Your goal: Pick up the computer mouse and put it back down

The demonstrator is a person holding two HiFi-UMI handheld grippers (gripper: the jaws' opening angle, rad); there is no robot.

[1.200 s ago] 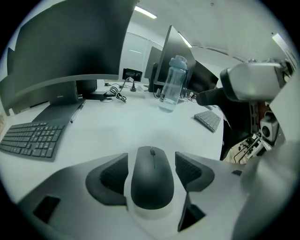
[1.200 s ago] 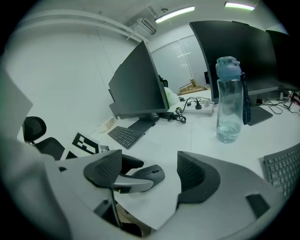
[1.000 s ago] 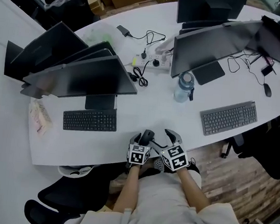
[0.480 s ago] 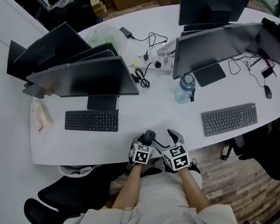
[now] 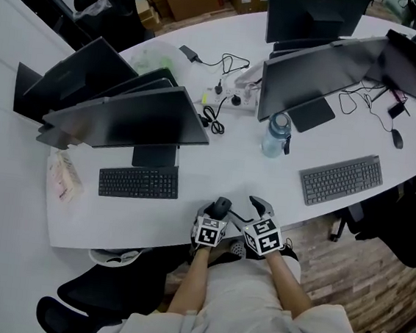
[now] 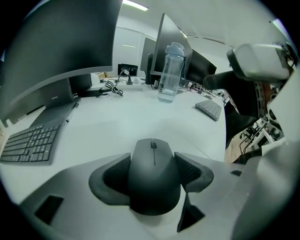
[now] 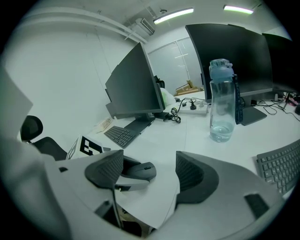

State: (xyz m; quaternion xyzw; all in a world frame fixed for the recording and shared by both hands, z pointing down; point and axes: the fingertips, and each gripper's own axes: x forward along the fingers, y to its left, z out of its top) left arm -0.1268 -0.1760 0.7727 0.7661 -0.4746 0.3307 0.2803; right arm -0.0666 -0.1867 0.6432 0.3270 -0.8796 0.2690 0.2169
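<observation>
A dark grey computer mouse (image 5: 222, 203) lies at the front edge of the white table (image 5: 215, 170). My left gripper (image 5: 221, 207) is shut on it. In the left gripper view the ribbed pads (image 6: 115, 171) press on both sides of the mouse (image 6: 153, 183). I cannot tell whether it rests on the table or hangs just above it. My right gripper (image 5: 248, 209) stands open close to its right. Its jaws have just been closing a little, with nothing between them. In the right gripper view the mouse (image 7: 138, 171) shows just past the right gripper (image 7: 150, 176), beyond its left pad.
A black keyboard (image 5: 138, 182) under a dark monitor (image 5: 128, 117) lies to the left. A water bottle (image 5: 274, 135) stands behind, and a grey keyboard (image 5: 341, 179) to the right. Cables and a power strip (image 5: 227, 94) lie farther back. The table edge runs just under both grippers.
Both grippers and the mouse keep their places. Only the head view has shifted a little.
</observation>
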